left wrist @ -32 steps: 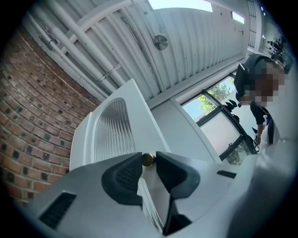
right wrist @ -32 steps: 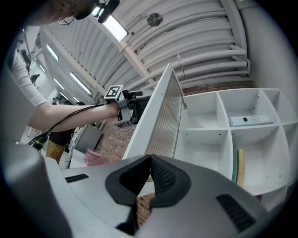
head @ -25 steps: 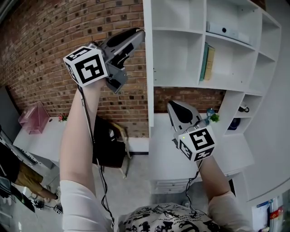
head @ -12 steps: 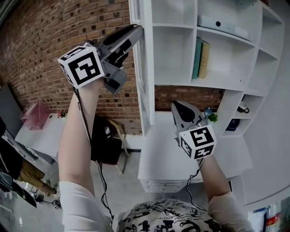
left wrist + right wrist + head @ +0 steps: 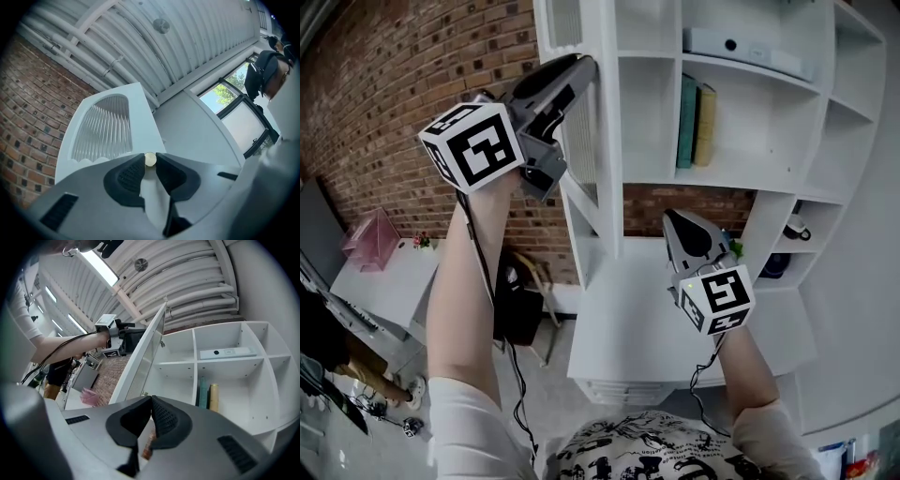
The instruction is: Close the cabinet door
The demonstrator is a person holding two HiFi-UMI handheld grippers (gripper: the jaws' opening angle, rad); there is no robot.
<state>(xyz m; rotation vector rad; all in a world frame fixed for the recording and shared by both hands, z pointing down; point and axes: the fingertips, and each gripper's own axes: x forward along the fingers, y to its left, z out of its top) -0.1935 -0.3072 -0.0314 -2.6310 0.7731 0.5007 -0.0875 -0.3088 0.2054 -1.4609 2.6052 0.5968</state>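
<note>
The white cabinet door (image 5: pixel 581 141), with a ribbed glass panel (image 5: pixel 103 129), stands out from the white shelf unit (image 5: pixel 652 122). High at the door's free edge, my left gripper (image 5: pixel 584 64) is shut on its small round knob (image 5: pixel 150 159), and both pads press on the knob. From the right gripper view, the door (image 5: pixel 143 357) hangs ajar with the left gripper (image 5: pixel 131 339) at its edge. Lower down, in front of the shelves, my right gripper (image 5: pixel 677 218) is shut with nothing in it, its tips (image 5: pixel 151 400) touching.
Books (image 5: pixel 694 122) and a flat white box (image 5: pixel 736 45) sit in the open shelves, with a mug (image 5: pixel 795 228) at the right. A white counter (image 5: pixel 628 328) runs below. A brick wall (image 5: pixel 403 84), a dark chair (image 5: pixel 525 305) and a pink box (image 5: pixel 370 239) are at the left.
The door showed only its edge before and now shows its ribbed face. The left gripper has stayed on the knob. The shelves have slid left in the picture.
</note>
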